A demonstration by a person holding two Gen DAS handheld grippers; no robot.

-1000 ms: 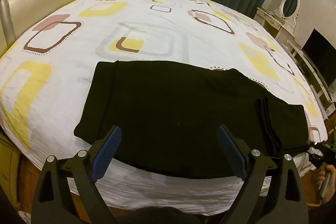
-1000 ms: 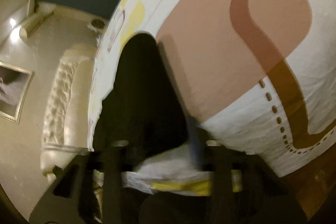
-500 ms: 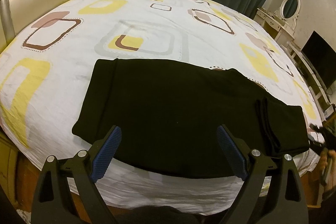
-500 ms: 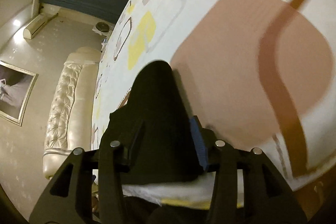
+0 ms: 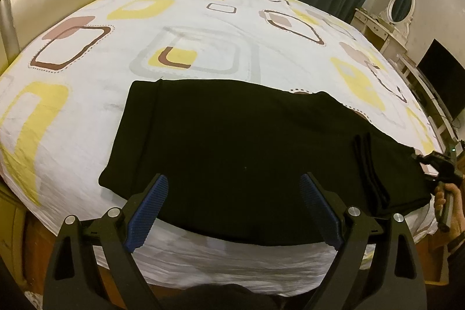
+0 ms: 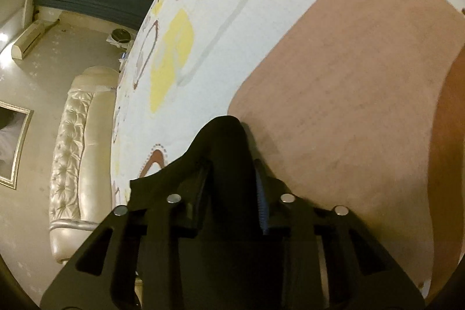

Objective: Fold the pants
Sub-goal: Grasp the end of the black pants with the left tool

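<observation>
The black pants [image 5: 232, 141] lie flat across the near part of the bed [image 5: 203, 42], already doubled leg upon leg, so that they make one long dark band from left to right; the near long edge hangs a little over the side of the mattress. We judge that they are placed so close to the edge because we stand there and both hands can reach the cloth without stretching. At the right end, where ridges of layered fabric show, our right gripper [image 6: 232, 179] has taken the cloth: in the right wrist view a hump of black fabric stands up between its fingers, and the jaws are closing on it. We hold this end and not the middle, we think, because the next fold should bring one short end over toward the other, and a grip at the end carries the whole width with it. In the left wrist view this same gripper shows small at the far right, with the hand [image 5: 453, 205] behind it. Our left gripper [image 5: 232, 208] hovers above the near edge, near the middle of the pants, its blue pads spread wide and nothing between them. We judge that it waits there to pin or steady the cloth.
</observation>
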